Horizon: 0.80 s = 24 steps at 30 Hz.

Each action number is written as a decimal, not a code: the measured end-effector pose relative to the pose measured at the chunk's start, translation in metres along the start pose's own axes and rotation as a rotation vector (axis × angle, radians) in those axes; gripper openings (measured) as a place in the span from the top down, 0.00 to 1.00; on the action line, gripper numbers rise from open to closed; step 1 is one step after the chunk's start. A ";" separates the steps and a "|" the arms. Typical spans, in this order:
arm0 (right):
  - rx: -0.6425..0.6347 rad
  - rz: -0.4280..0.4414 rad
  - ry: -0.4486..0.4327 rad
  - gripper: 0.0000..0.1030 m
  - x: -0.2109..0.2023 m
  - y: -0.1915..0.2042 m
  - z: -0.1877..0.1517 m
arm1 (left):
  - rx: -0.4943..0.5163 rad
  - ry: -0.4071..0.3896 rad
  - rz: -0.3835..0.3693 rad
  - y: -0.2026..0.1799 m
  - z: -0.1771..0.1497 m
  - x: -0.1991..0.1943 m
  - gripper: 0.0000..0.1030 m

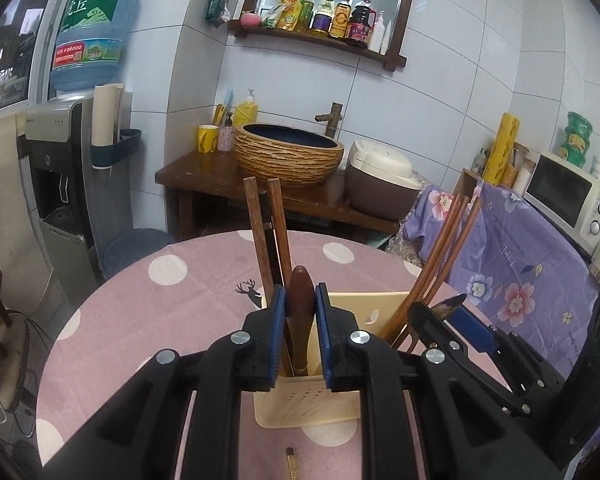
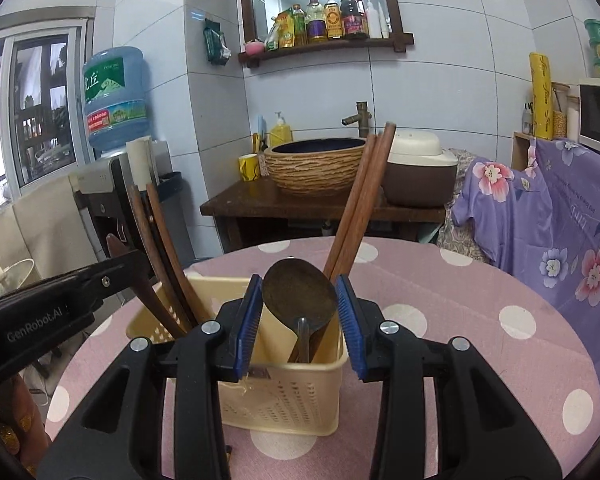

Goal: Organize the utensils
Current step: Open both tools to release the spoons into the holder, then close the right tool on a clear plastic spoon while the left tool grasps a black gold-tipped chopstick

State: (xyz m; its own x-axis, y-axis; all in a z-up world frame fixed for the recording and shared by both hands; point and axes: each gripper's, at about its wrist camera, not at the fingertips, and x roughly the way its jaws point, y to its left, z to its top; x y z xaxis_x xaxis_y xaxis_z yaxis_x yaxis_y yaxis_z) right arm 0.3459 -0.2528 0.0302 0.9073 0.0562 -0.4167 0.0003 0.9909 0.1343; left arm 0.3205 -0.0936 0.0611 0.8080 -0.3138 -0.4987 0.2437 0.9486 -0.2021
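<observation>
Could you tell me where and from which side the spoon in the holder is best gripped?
Grip the spoon across its bowl edges, coming in level from the near side. The bowl stands upright above the holder rim, facing the right gripper, while its handle is buried inside beside the chopsticks.

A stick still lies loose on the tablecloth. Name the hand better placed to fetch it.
Left, probably. The loose stick lies close to the left gripper, on the near side of the holder; the right wrist view doesn't show it. It must first release the wooden handle.
</observation>
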 end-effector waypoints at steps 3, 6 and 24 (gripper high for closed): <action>-0.002 -0.023 0.003 0.63 0.002 -0.002 -0.007 | 0.006 0.007 -0.004 -0.001 -0.001 0.001 0.84; -0.018 -0.018 -0.012 0.59 -0.002 -0.001 -0.011 | -0.004 0.000 -0.010 0.001 0.000 -0.002 0.84; 0.015 -0.039 0.192 0.40 -0.084 -0.007 -0.089 | 0.023 -0.021 0.083 0.030 -0.092 -0.091 0.17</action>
State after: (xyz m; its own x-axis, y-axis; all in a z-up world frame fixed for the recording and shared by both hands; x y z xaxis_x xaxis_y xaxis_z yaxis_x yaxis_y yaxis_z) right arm 0.2326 -0.2531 -0.0159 0.8097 0.0416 -0.5854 0.0414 0.9909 0.1278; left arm 0.2047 -0.0400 0.0227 0.8366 -0.2338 -0.4954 0.1877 0.9719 -0.1417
